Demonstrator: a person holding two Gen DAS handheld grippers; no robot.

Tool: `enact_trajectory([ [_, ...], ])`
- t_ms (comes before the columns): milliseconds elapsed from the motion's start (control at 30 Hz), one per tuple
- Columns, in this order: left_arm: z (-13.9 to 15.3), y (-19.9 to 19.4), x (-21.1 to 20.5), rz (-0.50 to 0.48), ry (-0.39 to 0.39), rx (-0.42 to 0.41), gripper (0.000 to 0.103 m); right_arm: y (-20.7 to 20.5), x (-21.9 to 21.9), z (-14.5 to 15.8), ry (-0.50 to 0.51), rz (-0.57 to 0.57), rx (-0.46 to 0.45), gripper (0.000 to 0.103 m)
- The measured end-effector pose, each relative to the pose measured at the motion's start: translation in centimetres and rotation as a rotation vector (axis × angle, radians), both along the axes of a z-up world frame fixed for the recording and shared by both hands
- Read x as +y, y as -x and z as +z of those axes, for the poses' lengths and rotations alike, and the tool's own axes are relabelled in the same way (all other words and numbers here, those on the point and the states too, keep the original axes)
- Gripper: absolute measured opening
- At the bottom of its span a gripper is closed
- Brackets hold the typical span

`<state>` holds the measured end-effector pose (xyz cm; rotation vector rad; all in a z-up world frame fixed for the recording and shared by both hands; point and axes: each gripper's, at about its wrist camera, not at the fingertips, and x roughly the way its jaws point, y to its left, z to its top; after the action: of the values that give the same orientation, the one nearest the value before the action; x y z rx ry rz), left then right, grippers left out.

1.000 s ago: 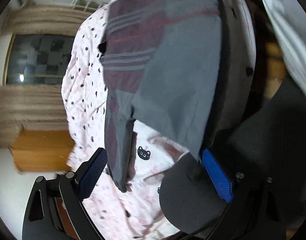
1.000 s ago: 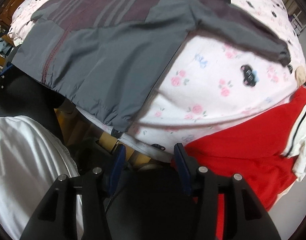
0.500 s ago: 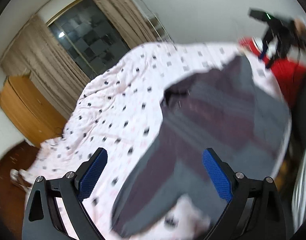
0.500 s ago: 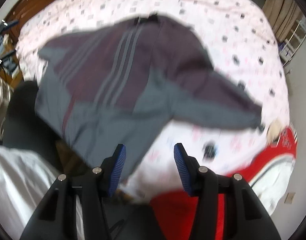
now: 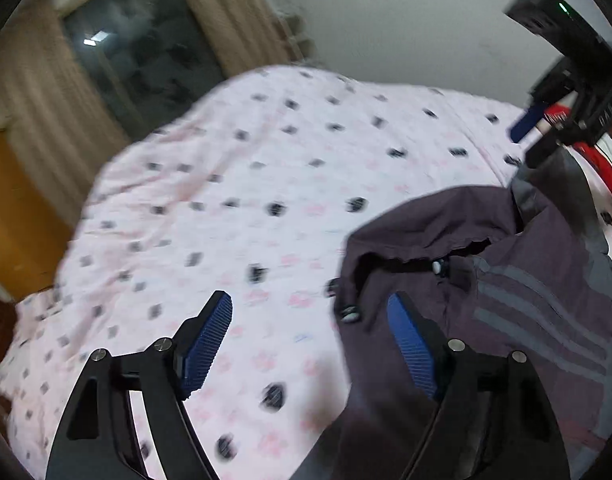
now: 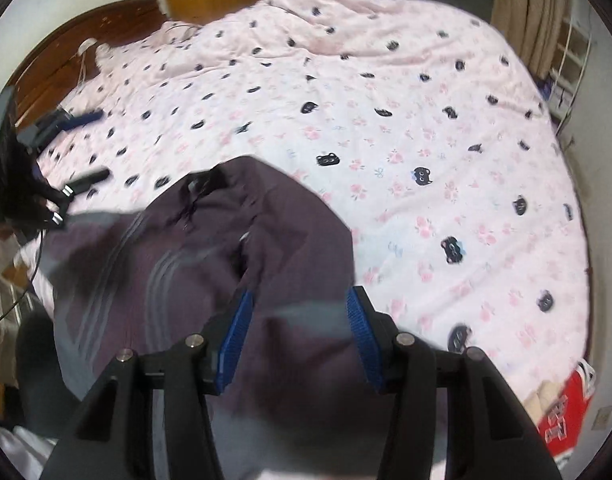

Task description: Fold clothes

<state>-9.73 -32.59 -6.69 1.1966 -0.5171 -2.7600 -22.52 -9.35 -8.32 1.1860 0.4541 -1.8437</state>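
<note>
Across the left wrist view, the dark plum and grey striped jacket (image 5: 506, 280) lies on the pink cat-print quilt (image 5: 266, 184). The left gripper (image 5: 310, 336) has nothing clasped; its jaws are closing, the collar just beside its right pad. From the right wrist view, the right gripper (image 6: 298, 320) hovers over the jacket (image 6: 210, 248), fingers apart, gripping nothing. A red garment (image 6: 566, 408) sits at the quilt's edge (image 6: 426, 80).
</note>
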Motion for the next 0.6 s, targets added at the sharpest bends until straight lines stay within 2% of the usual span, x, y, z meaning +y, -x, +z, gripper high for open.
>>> enact_trajectory([
  [200,-3.3,5.2,-0.1,-0.105,-0.037,-0.093,0.075,3.8,-2.6,-3.4,-0.02,0.021,-0.12,0.051],
  [300,-5.0,7.1,-0.2,-0.126,-0.036,-0.147,0.049,4.4,-3.5,-5.1,-0.048,0.04,-0.157,0.048],
  [333,-5.5,7.6,-0.2,-0.128,-0.029,-0.17,0.036,4.6,-3.7,-5.6,-0.059,0.038,-0.159,0.047],
  [367,-6.1,8.2,-0.2,-0.129,-0.022,-0.192,0.031,4.8,-3.8,-6.0,-0.067,0.036,-0.162,0.047],
  [500,-7.6,9.2,0.2,-0.147,-0.01,-0.225,0.03,5.3,-4.0,-7.3,-0.079,0.033,-0.188,0.047],
  [533,-7.5,9.3,0.2,-0.145,-0.014,-0.218,0.019,5.4,-4.0,-7.5,-0.079,0.033,-0.191,0.047],
  [567,-7.5,9.3,0.2,-0.143,-0.018,-0.209,0.003,5.4,-3.9,-7.5,-0.079,0.033,-0.191,0.047],
  [600,-7.3,9.5,-0.1,-0.114,-0.027,-0.194,0.003,5.4,-3.8,-7.5,-0.079,0.033,-0.191,0.047],
])
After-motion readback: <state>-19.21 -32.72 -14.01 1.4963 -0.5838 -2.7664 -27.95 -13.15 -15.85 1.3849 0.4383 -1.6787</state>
